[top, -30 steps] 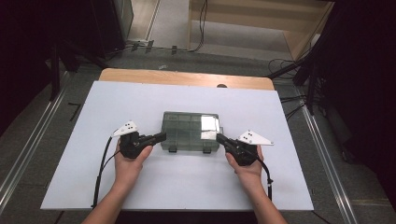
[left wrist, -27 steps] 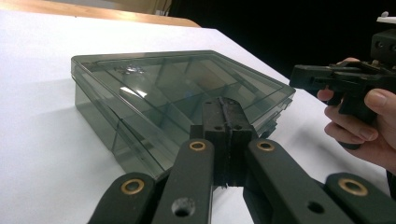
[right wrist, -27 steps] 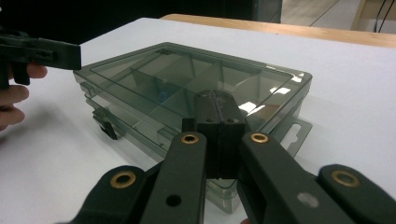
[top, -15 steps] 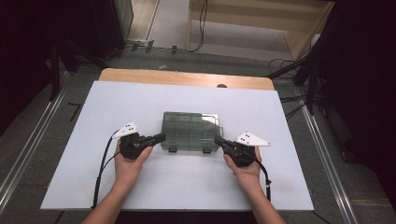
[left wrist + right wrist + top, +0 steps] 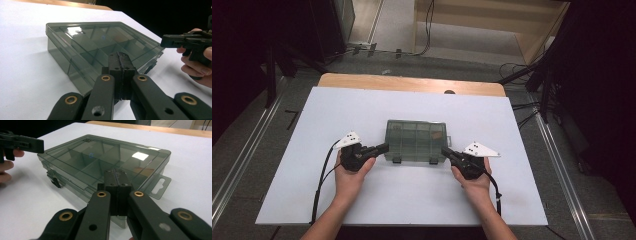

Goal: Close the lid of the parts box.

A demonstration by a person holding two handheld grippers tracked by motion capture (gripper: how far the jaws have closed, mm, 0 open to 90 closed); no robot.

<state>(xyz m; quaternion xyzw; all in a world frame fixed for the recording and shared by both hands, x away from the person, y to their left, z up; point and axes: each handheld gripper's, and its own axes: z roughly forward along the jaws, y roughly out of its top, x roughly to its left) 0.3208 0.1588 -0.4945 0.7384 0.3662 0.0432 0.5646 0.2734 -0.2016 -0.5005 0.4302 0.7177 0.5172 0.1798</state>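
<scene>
- Where the white surface [image 5: 377, 200] spreads across the high view, its far edge leaves a strip of bare wood [image 5: 412, 84] showing, and grey floor [image 5: 242, 145] lies around it.
- Near the middle of that surface lies a smoky clear plastic organiser box [image 5: 416, 140], flat, its lid down; dividers show through the lid as several compartments, and whether anything lies in them I cannot quite tell.
- Two small dark latches [image 5: 396, 160] sit on the box's near edge, and a clear hang tab [image 5: 160, 185] sticks out from its right end.
- Left hand [image 5: 348, 175] and right hand [image 5: 476, 182] rest on the surface at either end of the box.
- Left gripper [image 5: 384, 147] has its fingers pressed together with nothing between them, tips at the box's near left corner, just beside it.
- Right gripper [image 5: 444, 150] likewise has its fingers closed on nothing, tips just beside the near right corner.
</scene>
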